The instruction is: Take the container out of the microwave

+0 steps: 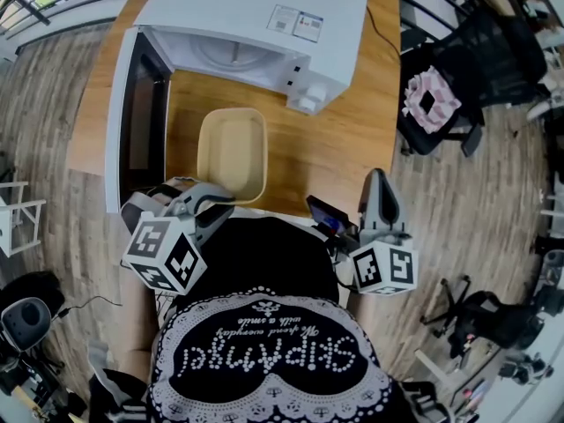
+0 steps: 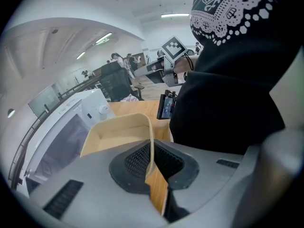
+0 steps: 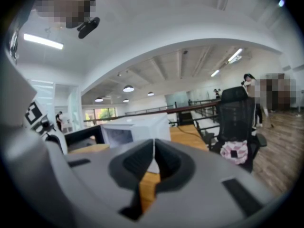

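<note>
Container out of the microwave, L tool pinching its rim.
Nearest me, my L tool (image 2: 152,164) is pinching the near rim of the tan container (image 1: 233,152). It's over the wood worktop (image 1: 344,152), just in front of the microwave (image 1: 256,11) and clear of the cavity. R tool (image 3: 153,164) is pressed together, empty, off to the side. Removal looks done imo; left: let go, maybe shut the open door (image 1: 132,122). Beyond: plank floor, office chair (image 1: 441,95) w/ pink cushion.
</note>
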Tool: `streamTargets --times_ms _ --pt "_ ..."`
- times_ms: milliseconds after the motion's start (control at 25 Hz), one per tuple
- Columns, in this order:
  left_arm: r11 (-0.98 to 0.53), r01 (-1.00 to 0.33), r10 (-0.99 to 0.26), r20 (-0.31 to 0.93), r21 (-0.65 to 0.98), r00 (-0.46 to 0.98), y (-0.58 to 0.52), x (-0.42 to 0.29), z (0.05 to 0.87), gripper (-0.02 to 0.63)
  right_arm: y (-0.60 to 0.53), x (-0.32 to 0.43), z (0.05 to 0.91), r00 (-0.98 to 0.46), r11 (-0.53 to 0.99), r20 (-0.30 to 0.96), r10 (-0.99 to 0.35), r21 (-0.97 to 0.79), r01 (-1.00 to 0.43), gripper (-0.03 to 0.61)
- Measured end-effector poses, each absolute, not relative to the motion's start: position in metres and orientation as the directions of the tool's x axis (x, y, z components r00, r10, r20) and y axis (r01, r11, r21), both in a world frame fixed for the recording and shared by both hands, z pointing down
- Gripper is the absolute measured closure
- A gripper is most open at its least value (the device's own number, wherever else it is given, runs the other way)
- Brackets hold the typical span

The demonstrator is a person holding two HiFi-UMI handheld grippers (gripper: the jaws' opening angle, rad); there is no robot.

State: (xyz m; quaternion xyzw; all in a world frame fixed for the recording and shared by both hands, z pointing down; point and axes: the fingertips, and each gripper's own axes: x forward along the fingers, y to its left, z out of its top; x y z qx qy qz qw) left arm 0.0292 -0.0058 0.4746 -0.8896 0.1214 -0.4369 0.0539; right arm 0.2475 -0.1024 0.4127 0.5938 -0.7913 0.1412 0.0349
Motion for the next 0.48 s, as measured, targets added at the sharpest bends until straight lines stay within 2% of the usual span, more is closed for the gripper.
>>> streamTargets --times_ms 480 --pt "-0.96 -0.181 -0.28 0.769 -0.215 0.575 -0.0071 0.0242 0.4753 0.572 -0.1047 0.2435 0.414 -0.306 0.269 0.22 -0.926 -0.183 -0.946 0.545"
